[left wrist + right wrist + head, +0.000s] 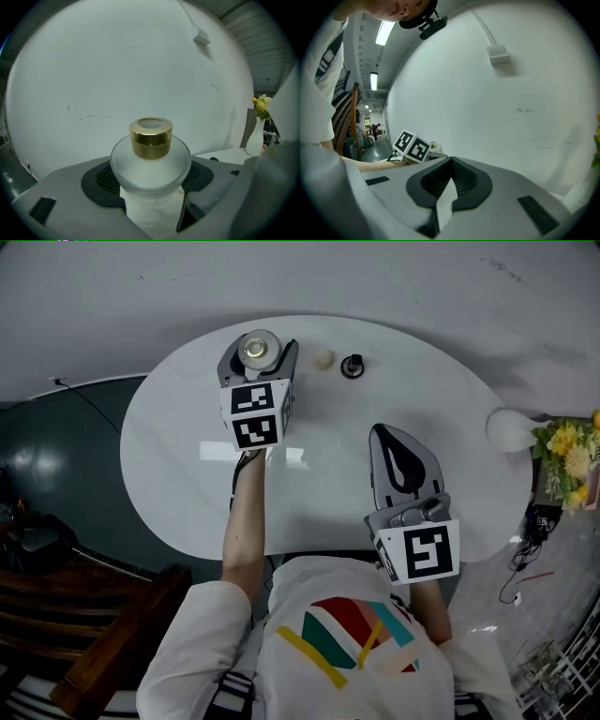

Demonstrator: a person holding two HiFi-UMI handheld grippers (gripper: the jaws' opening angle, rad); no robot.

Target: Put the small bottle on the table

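The small bottle [259, 346], frosted glass with a gold cap [150, 137], stands upright between the jaws of my left gripper [259, 358], which is shut on its round body [151, 165]. It is over the far part of the white oval table [187, 446]; I cannot tell whether its base touches the top. My right gripper [382, 434] is over the table's near right part, shut with nothing in it. In the right gripper view its jaws [451, 161] meet and the left gripper's marker cube [412, 146] shows behind them.
A small beige ball [323, 360] and a small black object [352, 366] lie just right of the bottle. A white vase [511, 427] with yellow flowers [567, 451] stands at the table's right edge. A dark wooden chair [84, 615] is at lower left.
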